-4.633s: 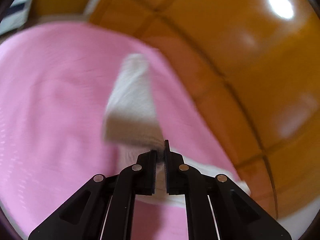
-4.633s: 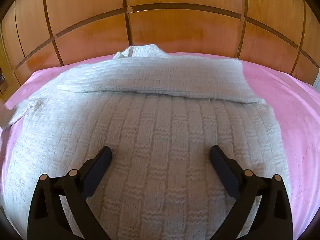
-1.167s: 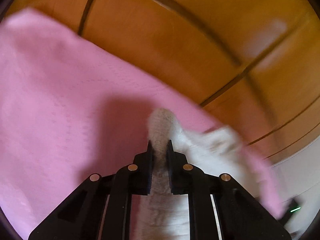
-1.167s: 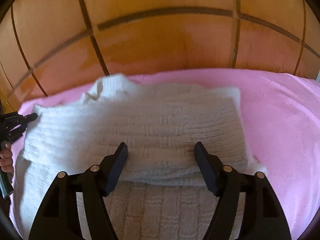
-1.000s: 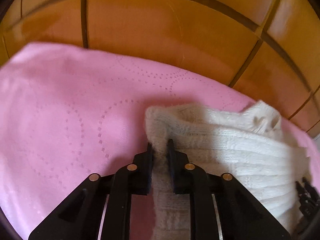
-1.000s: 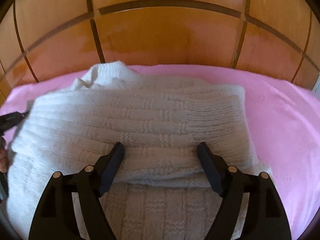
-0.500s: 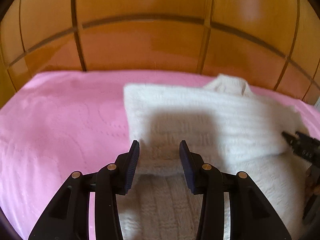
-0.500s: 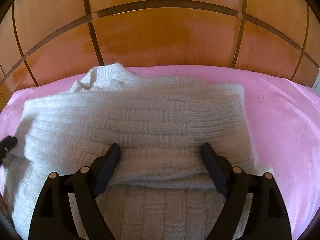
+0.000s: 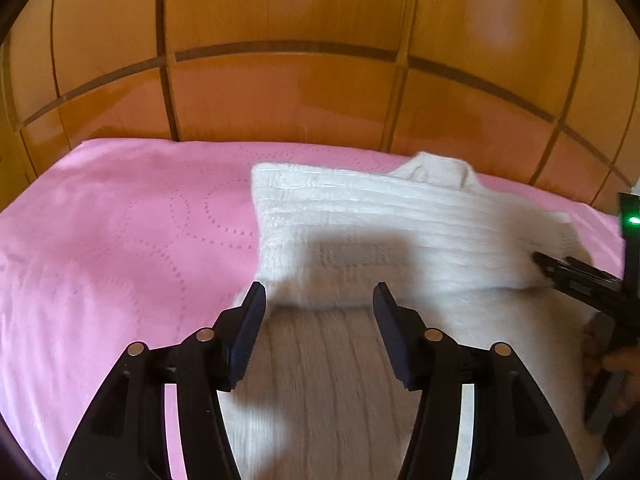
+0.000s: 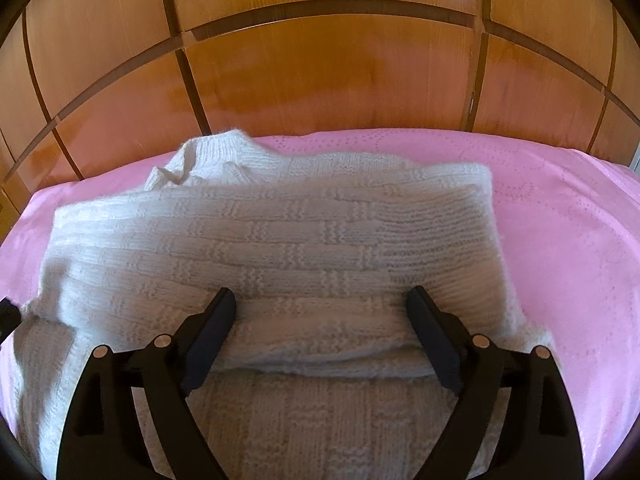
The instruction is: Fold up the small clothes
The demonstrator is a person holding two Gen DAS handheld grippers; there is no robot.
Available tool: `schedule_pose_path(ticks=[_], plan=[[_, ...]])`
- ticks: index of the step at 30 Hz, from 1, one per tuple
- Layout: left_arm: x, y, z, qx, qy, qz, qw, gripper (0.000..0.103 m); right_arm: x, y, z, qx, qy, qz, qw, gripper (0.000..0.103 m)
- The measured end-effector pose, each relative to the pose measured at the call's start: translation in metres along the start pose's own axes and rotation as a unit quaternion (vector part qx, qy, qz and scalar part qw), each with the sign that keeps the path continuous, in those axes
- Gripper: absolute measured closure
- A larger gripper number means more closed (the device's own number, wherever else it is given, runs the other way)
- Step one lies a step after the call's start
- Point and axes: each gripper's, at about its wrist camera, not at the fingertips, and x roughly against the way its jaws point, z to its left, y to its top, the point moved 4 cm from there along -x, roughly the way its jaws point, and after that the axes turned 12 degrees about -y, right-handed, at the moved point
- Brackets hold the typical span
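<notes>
A small white knitted sweater (image 10: 280,240) lies on the pink bedspread (image 10: 560,240), both sleeves folded across its chest and the collar toward the headboard. It also shows in the left wrist view (image 9: 400,220). My left gripper (image 9: 320,308) is open and empty, hovering over the sweater's left side just below the folded sleeve. My right gripper (image 10: 320,308) is open and empty over the sweater's middle, its fingers astride the lower edge of the folded sleeves. The right gripper's body (image 9: 588,288) shows at the right edge of the left wrist view.
A glossy wooden panelled headboard (image 10: 320,60) stands right behind the bed. The pink bedspread (image 9: 120,240) stretches bare to the left of the sweater and to its right. A green light (image 9: 633,221) glows on the right device.
My left gripper carried the left sleeve across the sweater, let it go, opened and drew back. My right gripper stayed open over the sweater and hardly moved.
</notes>
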Motion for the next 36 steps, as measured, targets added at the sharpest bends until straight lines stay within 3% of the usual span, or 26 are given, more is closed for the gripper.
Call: schedule_pose_path(ticks=[4,7,11,23,27,32,34,36], plan=[[0.017,-0.011,-0.005,0.001,-0.007,-0.002,1.0,0.048,0.002,0.0,0.003,0.009,-0.014,0.0,1.0,0.014],[0.026,-0.024,-0.005,0.007,-0.01,0.003,0.9999,0.048,0.011,0.0,0.002,0.009,-0.025,0.001,1.0,0.008],[0.036,-0.043,-0.002,0.001,-0.004,0.014,0.9999,0.048,0.031,-0.009,-0.009,-0.015,-0.007,0.006,1.0,0.006],[0.063,-0.093,0.014,0.012,-0.009,0.05,0.9986,0.048,0.087,-0.079,-0.096,-0.041,-0.035,0.029,0.998,0.006],[0.078,-0.114,0.029,0.044,-0.024,0.068,0.9964,0.048,0.1,-0.114,-0.117,-0.047,-0.009,0.063,0.997,0.006],[0.105,-0.145,0.041,0.07,-0.046,0.089,0.9925,0.048,0.135,-0.154,-0.132,-0.056,0.032,0.076,0.995,0.006],[0.116,-0.156,0.04,0.07,-0.065,0.099,0.9905,0.05,0.151,-0.172,-0.132,-0.06,0.061,0.088,0.992,0.011],[0.125,-0.166,0.036,0.068,-0.087,0.11,0.9878,0.056,0.164,-0.189,-0.131,-0.067,0.086,0.102,0.989,0.027]])
